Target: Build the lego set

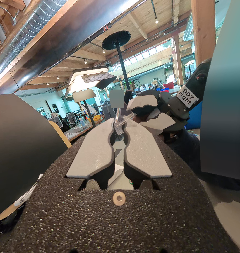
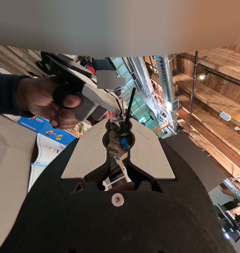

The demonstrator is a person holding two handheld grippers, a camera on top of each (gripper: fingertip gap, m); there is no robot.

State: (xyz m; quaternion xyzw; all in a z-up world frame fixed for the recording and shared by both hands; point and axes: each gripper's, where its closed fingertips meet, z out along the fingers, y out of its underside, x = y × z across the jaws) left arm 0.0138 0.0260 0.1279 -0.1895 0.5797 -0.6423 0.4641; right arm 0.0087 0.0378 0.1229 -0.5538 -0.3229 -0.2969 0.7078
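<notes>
I hold both grippers up in the air, tips close together, with the workshop ceiling behind them. My left gripper (image 1: 118, 126) stands narrow, its grey fingers pinched on the lower tab of a small clear plastic piece (image 1: 120, 121), a thin-walled, see-through part made of flat panels. The piece rests on no surface; it hangs between the two grippers, just beyond my left fingertips and touching them.

My right gripper (image 2: 118, 121) stands part open. A thin black rod (image 2: 129, 108) rises from its tips beside the right finger, and the clear piece sits just ahead of the gap. In the left wrist view the right gripper's fingers bracket the far end of the clear piece, but I cannot tell whether the pads press on it.

I judge the piece light, stiff, smooth and slippery, and likely to crack under a hard squeeze. The flat tab or a straight panel edge looks the safest hold. Below my left hand (image 2: 38, 101) lies a blue printed box (image 2: 48, 130).
</notes>
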